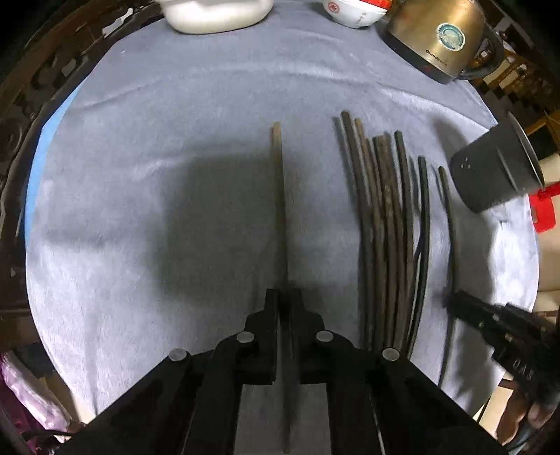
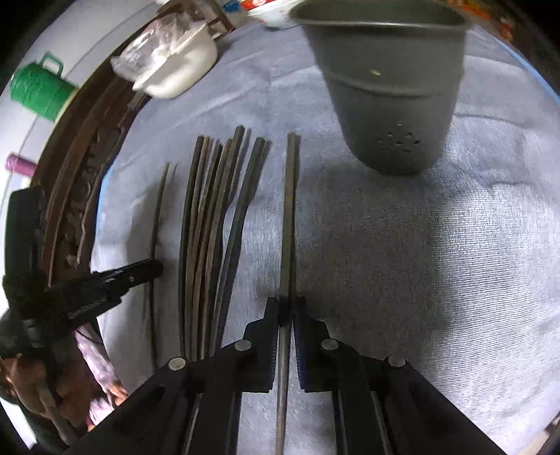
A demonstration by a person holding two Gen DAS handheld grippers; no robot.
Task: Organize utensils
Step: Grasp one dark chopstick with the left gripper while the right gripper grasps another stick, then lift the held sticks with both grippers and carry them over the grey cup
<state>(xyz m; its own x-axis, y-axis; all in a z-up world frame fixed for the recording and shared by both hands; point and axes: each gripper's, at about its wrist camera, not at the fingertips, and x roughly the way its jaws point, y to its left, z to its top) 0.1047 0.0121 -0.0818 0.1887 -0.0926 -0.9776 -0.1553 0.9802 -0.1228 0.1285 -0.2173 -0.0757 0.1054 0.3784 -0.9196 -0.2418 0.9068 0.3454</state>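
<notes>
My left gripper [image 1: 284, 297] is shut on a dark chopstick [image 1: 279, 196] that points away over the grey cloth. My right gripper [image 2: 286, 304] is shut on another chopstick [image 2: 289, 210], pointing toward the grey utensil cup [image 2: 388, 87], which lies tipped over on the cloth ahead. Several loose chopsticks [image 1: 388, 227] lie in a bundle between the two grippers, also in the right wrist view [image 2: 210, 227]. The cup shows at the right of the left wrist view [image 1: 497, 175]. The right gripper appears in the left wrist view [image 1: 451, 304], and the left gripper in the right wrist view [image 2: 154, 269].
A metal kettle [image 1: 441, 38], a white container [image 1: 217, 14] and a white bowl [image 1: 353, 14] stand at the far edge of the round table [image 1: 140, 122]. A green jug [image 2: 38, 91] sits beyond the table's carved wooden rim [image 2: 87, 168].
</notes>
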